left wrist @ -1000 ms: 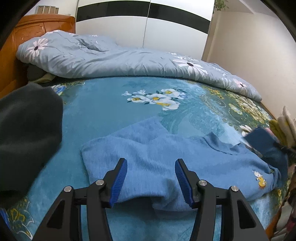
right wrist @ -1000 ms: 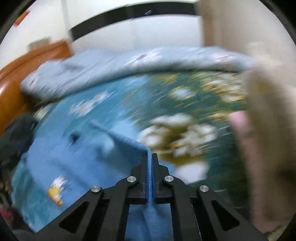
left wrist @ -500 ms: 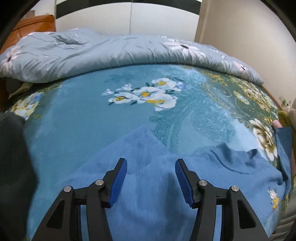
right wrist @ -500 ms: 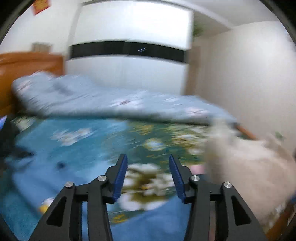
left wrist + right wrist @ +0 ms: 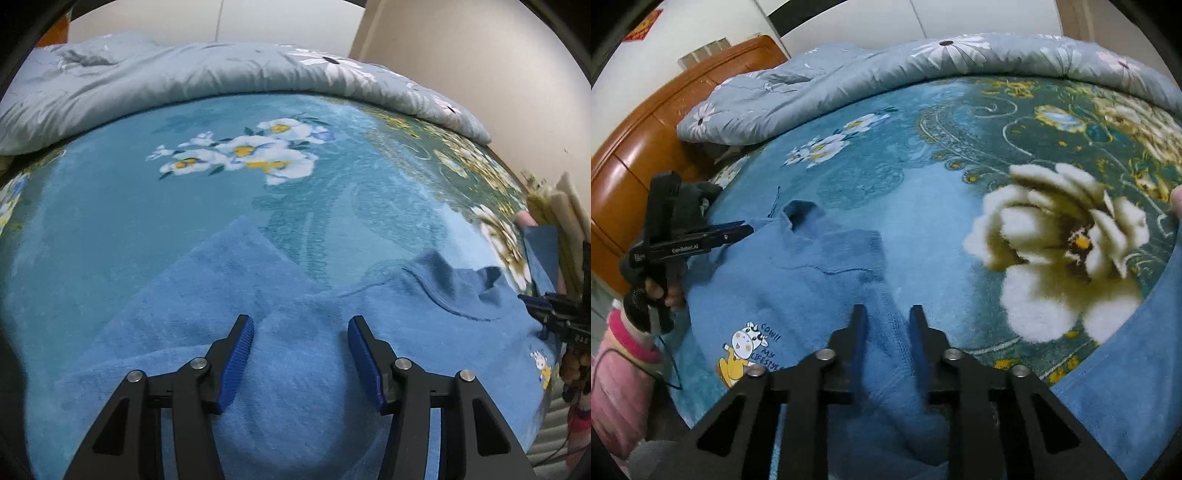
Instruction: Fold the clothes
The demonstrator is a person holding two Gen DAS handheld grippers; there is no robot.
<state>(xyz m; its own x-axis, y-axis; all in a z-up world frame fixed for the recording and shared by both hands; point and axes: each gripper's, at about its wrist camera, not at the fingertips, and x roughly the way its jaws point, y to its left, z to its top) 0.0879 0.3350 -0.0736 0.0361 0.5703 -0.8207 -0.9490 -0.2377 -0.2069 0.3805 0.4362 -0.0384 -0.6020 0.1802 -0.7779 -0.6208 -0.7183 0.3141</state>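
**A:** Two grippers sit nearest, one in each hand. What are they doing?

**B:** The left gripper (image 5: 301, 354) has its blue pads (image 5: 236, 365) well apart and its jaws are closing, with a soft hump of the blue sweater (image 5: 258, 332) rising between them. I can't see the pads pressing on it yet. The right gripper (image 5: 886, 343) has a narrow gap and its jaws are closing too, over a ridge of the same sweater near its hem.

**A:** And where does the sweater lie?

**B:** Spread along the near edge of the bed, on a teal floral blanket (image 5: 147, 221). A small cartoon cow print (image 5: 748, 350) sits just left of the right gripper (so the front faces up). Beyond that lies the neckline (image 5: 799, 214), and one flap of the cloth is already laid over the body.

**A:** What's farther back?

**B:** A grey flowered duvet (image 5: 849, 74) is bunched along the far side, with a wooden headboard (image 5: 646, 147) at the left.

**A:** Which step is this?

**B:** I judge it's the pinch before a fold: both hands taking the near edge. Next, each pad pair must bite fully into the fabric, then both should lift together and carry that edge toward the neckline, keeping it level so the fold lands straight.
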